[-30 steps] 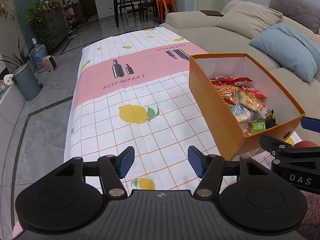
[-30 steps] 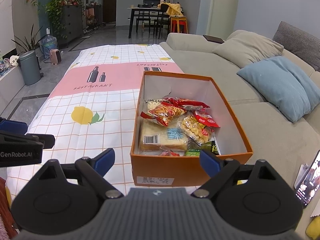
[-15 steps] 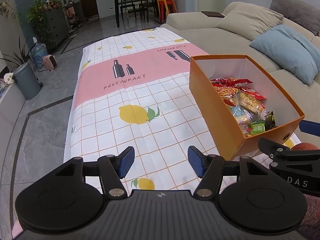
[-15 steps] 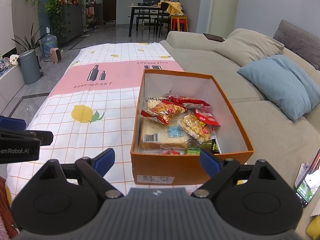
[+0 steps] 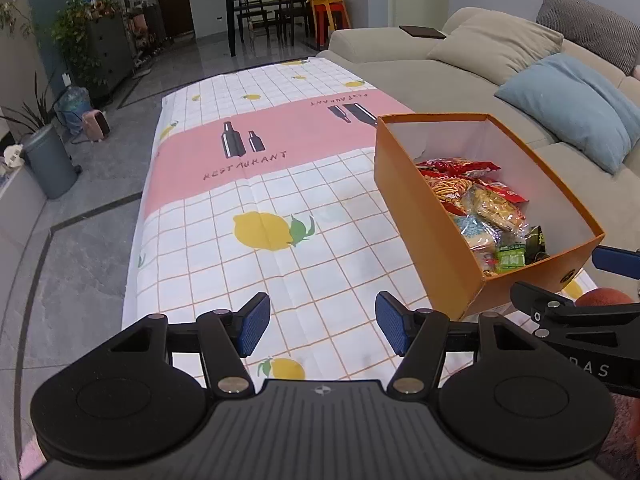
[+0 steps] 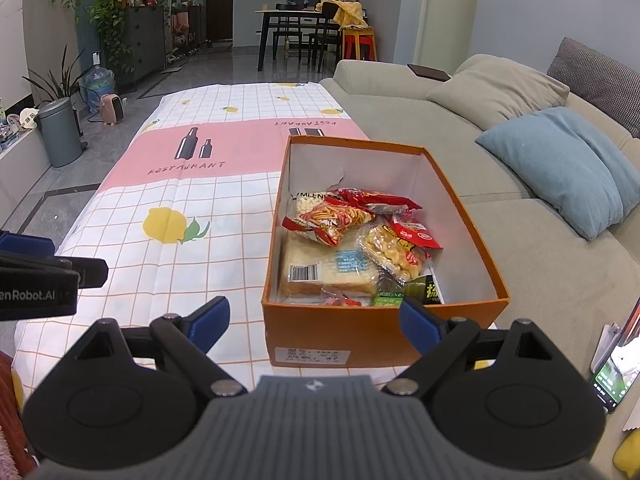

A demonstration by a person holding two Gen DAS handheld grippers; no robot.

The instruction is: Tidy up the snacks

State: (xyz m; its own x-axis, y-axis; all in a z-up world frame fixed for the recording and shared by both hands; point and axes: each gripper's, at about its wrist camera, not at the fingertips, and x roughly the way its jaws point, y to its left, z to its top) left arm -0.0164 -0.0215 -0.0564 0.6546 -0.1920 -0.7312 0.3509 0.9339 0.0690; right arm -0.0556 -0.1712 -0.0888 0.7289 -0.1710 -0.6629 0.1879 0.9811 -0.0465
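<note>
Snack packets (image 6: 360,248) piled in the orange box (image 6: 384,320), which sits on the tablecloth's (image 6: 192,200) sofa-side edge: red bags of sticks, a barcoded bread slice, a green pack whose lettering is too small to read. A white label on the box front is unreadable. The cloth says "RESTAURANT" by two bottles. Right gripper (image 6: 316,320) gapes wide before the box, empty. Left gripper (image 5: 322,322), marked "GenRobot.AI", hangs wide open over the bare cloth, holding nothing.

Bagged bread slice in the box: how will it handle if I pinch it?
The bread slice looks soft, so it would probably squash. Its clear wrapper may slip. Other packets overlap it inside the orange box, so lifting it could drag them.
</note>
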